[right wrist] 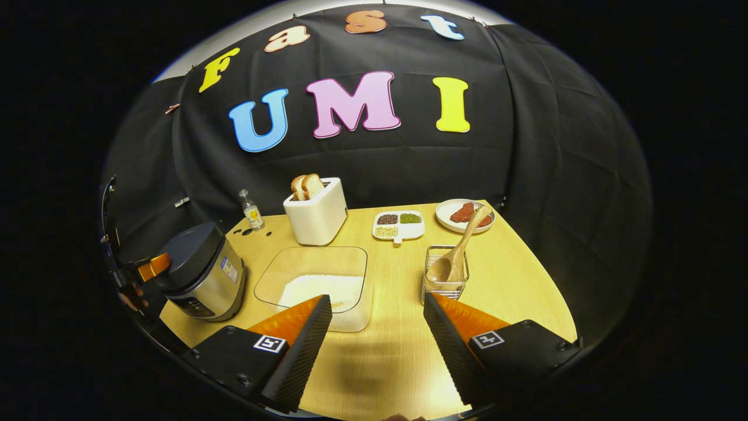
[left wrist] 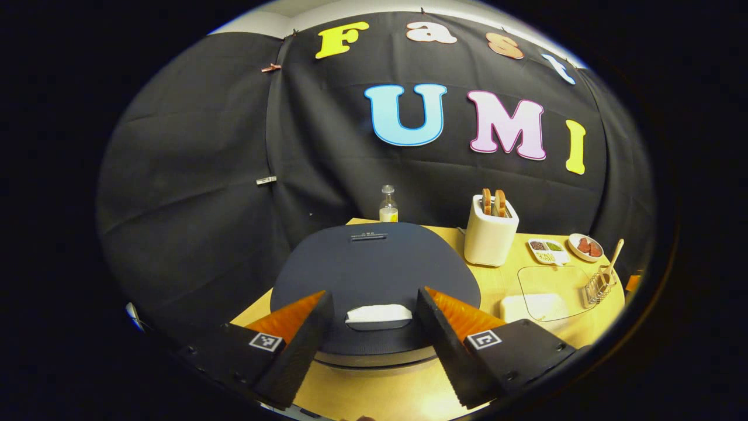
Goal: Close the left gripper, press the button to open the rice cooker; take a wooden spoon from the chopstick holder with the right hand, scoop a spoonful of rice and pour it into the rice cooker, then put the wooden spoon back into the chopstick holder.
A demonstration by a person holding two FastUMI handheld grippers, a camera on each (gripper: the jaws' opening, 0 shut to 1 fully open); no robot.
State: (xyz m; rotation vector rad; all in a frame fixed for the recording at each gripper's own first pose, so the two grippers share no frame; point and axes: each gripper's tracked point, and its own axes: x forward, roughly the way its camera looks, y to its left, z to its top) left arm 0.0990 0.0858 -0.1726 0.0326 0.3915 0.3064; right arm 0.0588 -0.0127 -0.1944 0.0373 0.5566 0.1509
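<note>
The rice cooker (left wrist: 374, 280) sits at the table's left end, lid down, its button (left wrist: 378, 314) between the spread fingers of the left gripper (left wrist: 374, 327), jaws wide, holding nothing. The wooden spoon (right wrist: 459, 248) stands in the chopstick holder (right wrist: 444, 275), beside the rice container (right wrist: 318, 286). The right gripper (right wrist: 377, 333) hovers near, jaws wide, holding nothing.

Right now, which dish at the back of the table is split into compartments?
The white tray, beside the toaster: it is rectangular with separate sections of grains or beans. The round plate to its right is undivided.
</note>
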